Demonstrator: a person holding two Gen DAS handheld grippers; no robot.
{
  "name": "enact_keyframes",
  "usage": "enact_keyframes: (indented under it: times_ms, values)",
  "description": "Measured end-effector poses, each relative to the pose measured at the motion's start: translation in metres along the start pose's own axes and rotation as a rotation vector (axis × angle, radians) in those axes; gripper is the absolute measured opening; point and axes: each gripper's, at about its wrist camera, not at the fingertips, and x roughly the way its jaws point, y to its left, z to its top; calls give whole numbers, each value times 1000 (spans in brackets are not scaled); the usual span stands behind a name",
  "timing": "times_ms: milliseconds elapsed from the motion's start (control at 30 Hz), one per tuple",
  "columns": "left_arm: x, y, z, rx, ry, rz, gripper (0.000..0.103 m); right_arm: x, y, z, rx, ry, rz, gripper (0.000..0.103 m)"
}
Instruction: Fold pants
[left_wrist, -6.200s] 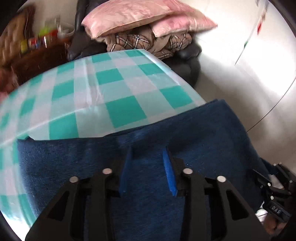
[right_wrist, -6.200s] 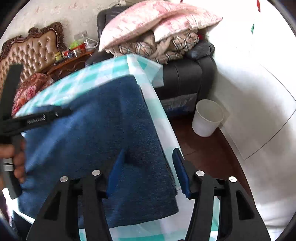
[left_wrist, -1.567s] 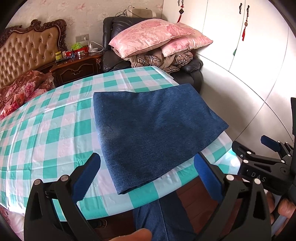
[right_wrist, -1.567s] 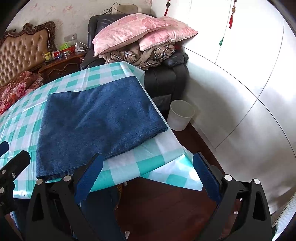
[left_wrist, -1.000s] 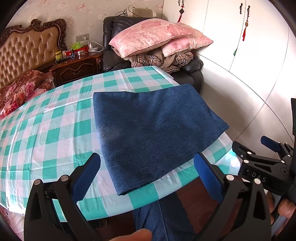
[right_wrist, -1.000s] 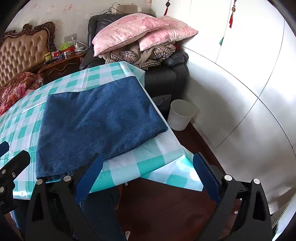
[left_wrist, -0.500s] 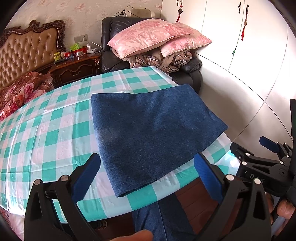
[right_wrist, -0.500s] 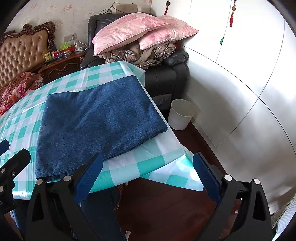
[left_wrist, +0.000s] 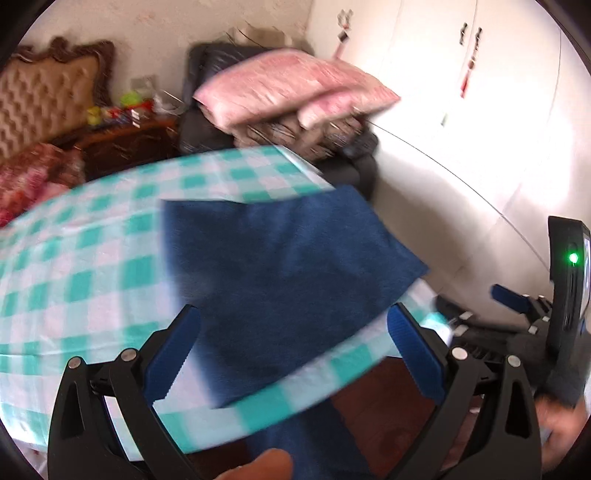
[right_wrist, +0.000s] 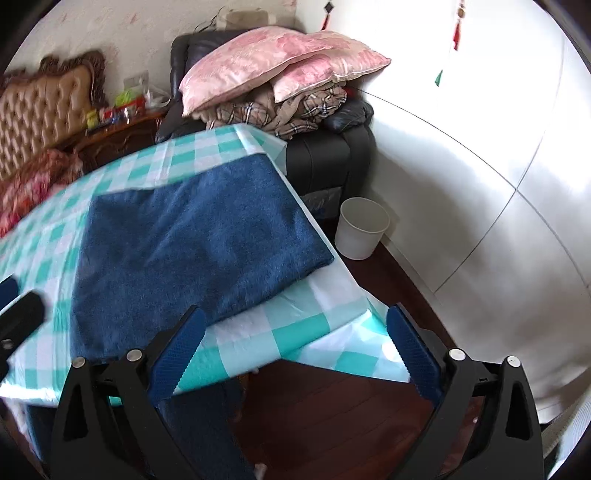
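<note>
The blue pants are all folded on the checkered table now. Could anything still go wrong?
The folded pants lie close to the table corner, so they might slide off if bumped. Both tongs, left and right, are open and hold nothing, so nothing pins the pants. A white bin stands on the floor nearby.

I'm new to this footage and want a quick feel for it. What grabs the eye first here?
The folded blue pants stand out, lying flat on the green-checked tablecloth near the table's right corner. Behind them, pink pillows are piled on a dark armchair, with a white bin on the floor beside it. Both the left gripper and the right gripper hang open, holding nothing.
</note>
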Motion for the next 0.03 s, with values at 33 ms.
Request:
enact_keyframes:
  times_ms: [33]
  values:
    - [-12, 19, -6, -25, -25, 39, 101, 3, -2, 0, 27, -7, 12, 95]
